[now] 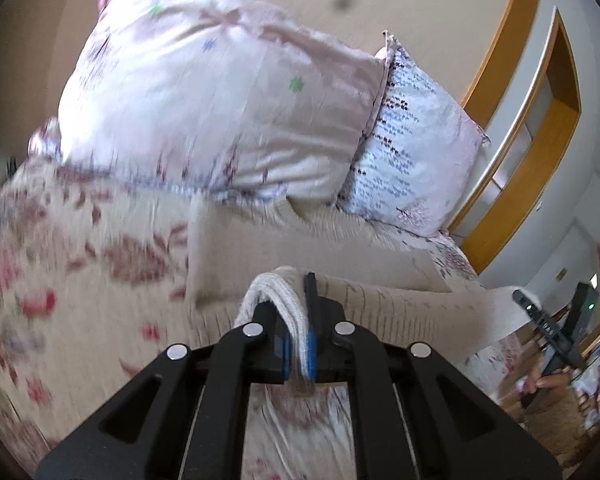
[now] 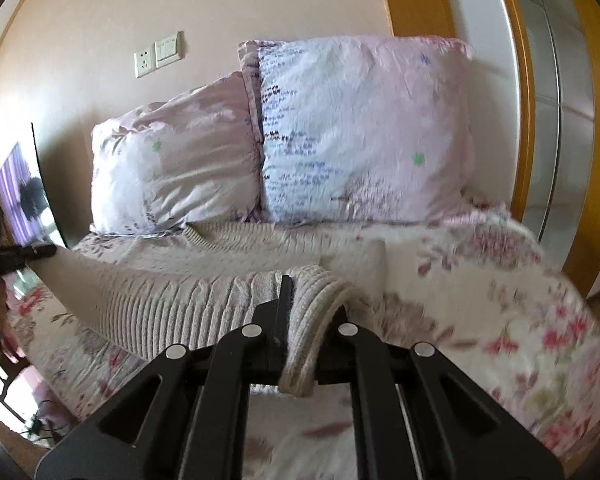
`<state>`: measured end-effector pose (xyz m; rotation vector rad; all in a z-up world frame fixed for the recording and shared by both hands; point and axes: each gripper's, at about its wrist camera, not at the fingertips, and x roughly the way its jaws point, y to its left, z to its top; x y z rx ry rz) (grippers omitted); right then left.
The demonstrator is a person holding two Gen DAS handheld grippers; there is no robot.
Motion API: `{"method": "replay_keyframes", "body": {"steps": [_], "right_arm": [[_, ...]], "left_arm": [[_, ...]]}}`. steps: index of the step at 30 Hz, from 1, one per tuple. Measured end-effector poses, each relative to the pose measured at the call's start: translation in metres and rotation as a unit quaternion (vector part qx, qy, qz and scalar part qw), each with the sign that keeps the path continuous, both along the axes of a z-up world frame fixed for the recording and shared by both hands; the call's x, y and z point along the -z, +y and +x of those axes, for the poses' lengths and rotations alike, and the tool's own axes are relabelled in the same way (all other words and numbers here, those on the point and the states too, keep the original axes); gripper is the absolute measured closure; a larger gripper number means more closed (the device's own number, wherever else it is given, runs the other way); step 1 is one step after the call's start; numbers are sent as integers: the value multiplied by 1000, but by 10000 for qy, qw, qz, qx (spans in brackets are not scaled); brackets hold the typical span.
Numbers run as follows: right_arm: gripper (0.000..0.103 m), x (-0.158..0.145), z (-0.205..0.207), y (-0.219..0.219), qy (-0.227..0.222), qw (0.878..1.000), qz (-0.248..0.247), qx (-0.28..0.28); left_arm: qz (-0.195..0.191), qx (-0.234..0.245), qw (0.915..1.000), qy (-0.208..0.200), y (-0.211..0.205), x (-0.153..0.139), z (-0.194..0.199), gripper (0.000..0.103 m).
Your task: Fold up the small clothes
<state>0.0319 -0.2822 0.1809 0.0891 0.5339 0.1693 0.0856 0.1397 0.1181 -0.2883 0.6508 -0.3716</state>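
A beige ribbed knit sweater (image 1: 380,304) lies on the bed, its hem lifted and stretched between both grippers. In the left wrist view my left gripper (image 1: 294,304) is shut on one end of the folded ribbed hem. The right gripper (image 1: 524,300) holds the other end at the far right. In the right wrist view my right gripper (image 2: 312,304) is shut on the thick ribbed edge of the sweater (image 2: 180,300). The cloth runs left to the left gripper (image 2: 44,251), which pinches it at the frame's edge.
Two pale pink pillows (image 2: 172,168) (image 2: 360,128) lean on the wall behind the sweater. A floral bedspread (image 2: 500,300) covers the bed. A wood-framed wardrobe (image 2: 540,120) stands at the right. A hand (image 1: 548,384) grips the right tool.
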Motion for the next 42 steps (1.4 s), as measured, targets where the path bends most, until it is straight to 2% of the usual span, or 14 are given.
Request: {"method": "replay_keyframes", "body": {"steps": [3,6,11,15,18,21,24,26,28,29,32,35,38,42], "right_arm": [[96,-13,20,3,-163,9997,-173,57],[96,-19,42,6,-240,9993,-275,97],[96,-4,90,4,-120,9995,-243,162],[96,34,142,-2,466,9986,-38,260],[96,78,178,-11,1269,9905,370,388],[95,95,194,-17,1585,9840,675,461],[93,100,208,-27,1816,9751,1124,596],[85,103,219,-36,1974,9652,1563,704],[67,103,227,-40,2003,9587,1866,775],[63,102,231,-41,1968,9571,1978,788],[50,103,247,-41,1954,9504,2281,807],[48,101,253,-45,1897,9470,2423,924],[48,86,237,-49,1652,9552,2280,917],[48,72,205,-61,1461,9635,2043,925]], "left_arm": [[220,-64,9995,-211,-8,-18,23,98],[248,-143,9990,-341,-11,-28,44,98],[96,-401,9988,-250,-13,-15,96,98],[-93,-606,9980,173,-14,21,147,98],[-314,-710,9948,655,-11,53,174,98],[-593,-812,9886,1118,-4,82,196,97],[-993,-860,9816,1386,2,98,207,97],[-1168,-873,9779,1495,4,102,211,96],[-1282,-925,9751,1557,4,103,214,95],[-1379,-942,9734,1568,6,103,215,94],[-1757,-1046,9655,1610,10,103,223,81],[-2028,-1229,9600,1491,17,99,221,70],[-2021,-1206,9630,1313,24,86,212,63],[-1461,-990,9775,1160,29,68,189,63]]}}
